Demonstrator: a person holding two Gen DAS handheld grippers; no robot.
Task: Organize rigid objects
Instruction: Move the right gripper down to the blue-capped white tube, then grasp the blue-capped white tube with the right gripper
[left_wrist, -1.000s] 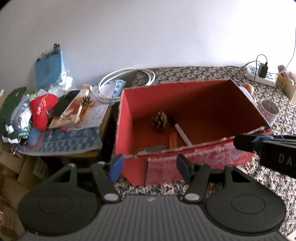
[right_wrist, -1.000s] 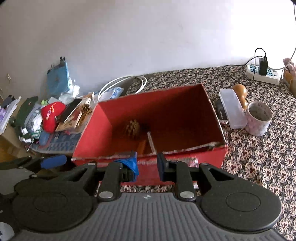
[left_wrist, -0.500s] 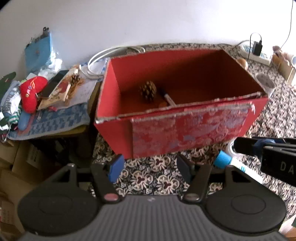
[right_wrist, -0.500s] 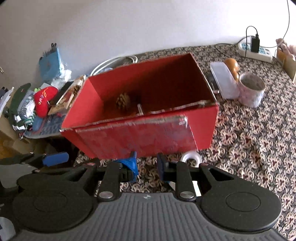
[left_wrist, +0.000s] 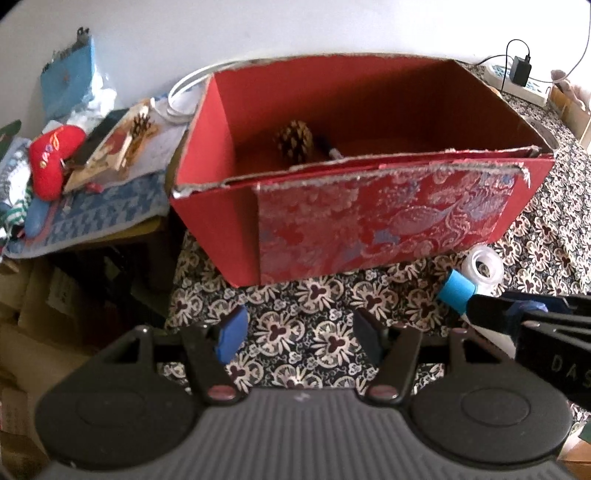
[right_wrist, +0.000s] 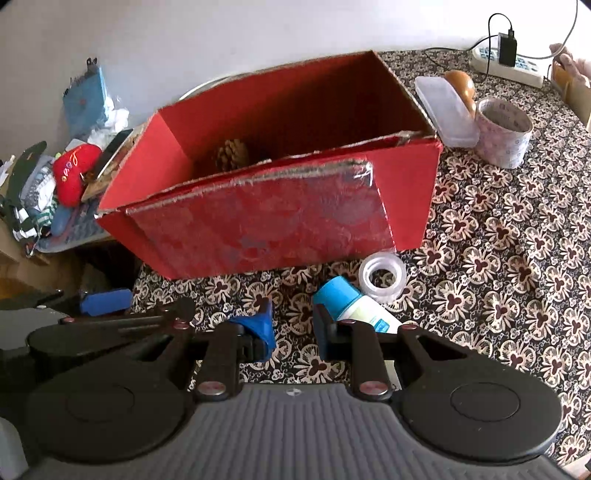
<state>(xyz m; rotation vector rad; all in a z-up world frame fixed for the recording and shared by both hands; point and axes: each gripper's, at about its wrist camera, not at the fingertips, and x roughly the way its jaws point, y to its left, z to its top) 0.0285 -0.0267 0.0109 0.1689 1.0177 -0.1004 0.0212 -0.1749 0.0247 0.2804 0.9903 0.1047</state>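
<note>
A red cardboard box stands on the patterned tablecloth, holding a pine cone and a marker. In front of it lie a white tube with a blue cap and a clear tape roll. My left gripper is open and empty over the cloth before the box. My right gripper is open and empty; its right finger is just beside the tube's blue cap.
Right of the box are a clear plastic case, a patterned tape roll and a power strip. Left, a lower side table holds a red plush, books and cloth. The table edge drops at left.
Both grippers have drawn back from the box and lowered toward the cloth; the tube and clear tape roll have come into view in front of the box.
</note>
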